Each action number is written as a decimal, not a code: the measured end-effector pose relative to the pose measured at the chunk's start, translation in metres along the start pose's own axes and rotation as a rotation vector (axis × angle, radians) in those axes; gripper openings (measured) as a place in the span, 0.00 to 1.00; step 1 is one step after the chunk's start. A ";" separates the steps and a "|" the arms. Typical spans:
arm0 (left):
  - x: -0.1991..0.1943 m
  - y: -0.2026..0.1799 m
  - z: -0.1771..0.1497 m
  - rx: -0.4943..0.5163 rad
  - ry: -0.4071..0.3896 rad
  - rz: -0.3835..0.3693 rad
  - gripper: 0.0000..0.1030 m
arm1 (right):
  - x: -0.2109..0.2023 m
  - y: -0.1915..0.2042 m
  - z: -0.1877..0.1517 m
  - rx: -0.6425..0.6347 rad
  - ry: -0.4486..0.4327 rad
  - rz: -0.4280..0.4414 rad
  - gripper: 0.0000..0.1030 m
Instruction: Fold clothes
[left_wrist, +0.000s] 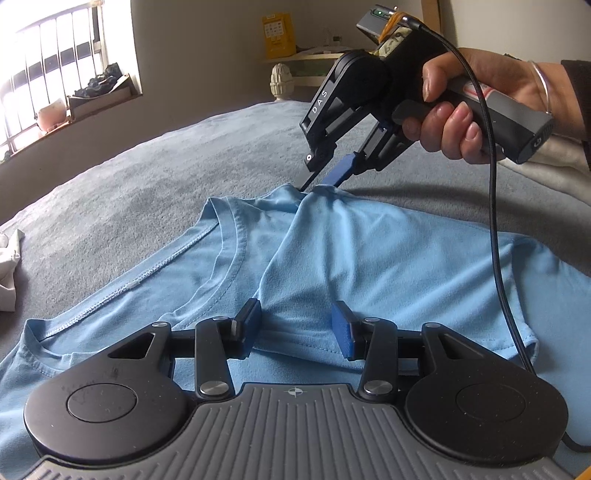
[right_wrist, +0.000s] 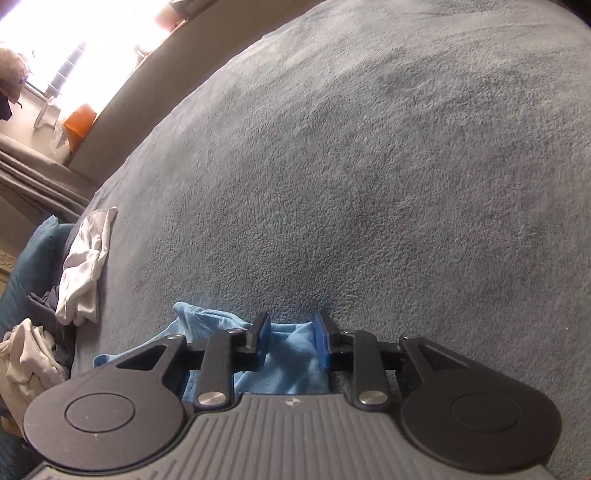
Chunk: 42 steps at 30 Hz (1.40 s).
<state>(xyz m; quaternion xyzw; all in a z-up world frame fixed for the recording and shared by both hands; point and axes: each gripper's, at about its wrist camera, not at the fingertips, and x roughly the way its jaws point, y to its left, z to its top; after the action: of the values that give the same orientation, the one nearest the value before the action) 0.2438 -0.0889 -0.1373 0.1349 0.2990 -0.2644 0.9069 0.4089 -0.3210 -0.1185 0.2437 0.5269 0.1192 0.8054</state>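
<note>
A light blue t-shirt (left_wrist: 369, 258) lies spread on the grey blanket (left_wrist: 129, 206), neckline to the left. My left gripper (left_wrist: 300, 328) is open low over the shirt, and a raised ridge of fabric runs between its blue pads (left_wrist: 345, 332). A hand (left_wrist: 454, 110) holds my right gripper (left_wrist: 320, 183) at the shirt's far edge, tips down on a small peak of cloth. In the right wrist view the right gripper (right_wrist: 291, 334) stands open with a narrower gap, blue shirt fabric (right_wrist: 291, 369) lying between and under its fingers.
A crumpled white garment (right_wrist: 86, 266) and more clothes (right_wrist: 26, 354) lie at the blanket's left edge. Wide bare blanket (right_wrist: 369, 166) stretches beyond the shirt. A window ledge with clutter (left_wrist: 96, 92) and a shelf (left_wrist: 295, 55) stand behind the bed. The right gripper's cable (left_wrist: 495, 221) hangs over the shirt.
</note>
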 end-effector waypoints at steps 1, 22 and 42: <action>0.000 0.000 0.000 -0.001 0.000 -0.002 0.41 | 0.001 0.001 0.002 -0.007 0.014 -0.002 0.27; 0.003 0.001 0.000 -0.006 -0.002 0.004 0.41 | 0.002 0.046 -0.047 -0.324 -0.297 -0.362 0.04; -0.002 0.011 0.003 -0.077 0.014 0.005 0.42 | -0.022 0.011 -0.031 -0.043 -0.254 -0.023 0.07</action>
<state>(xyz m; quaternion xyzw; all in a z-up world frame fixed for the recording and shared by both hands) 0.2505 -0.0802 -0.1325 0.1023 0.3148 -0.2497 0.9100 0.3723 -0.3128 -0.1053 0.2334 0.4208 0.0892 0.8720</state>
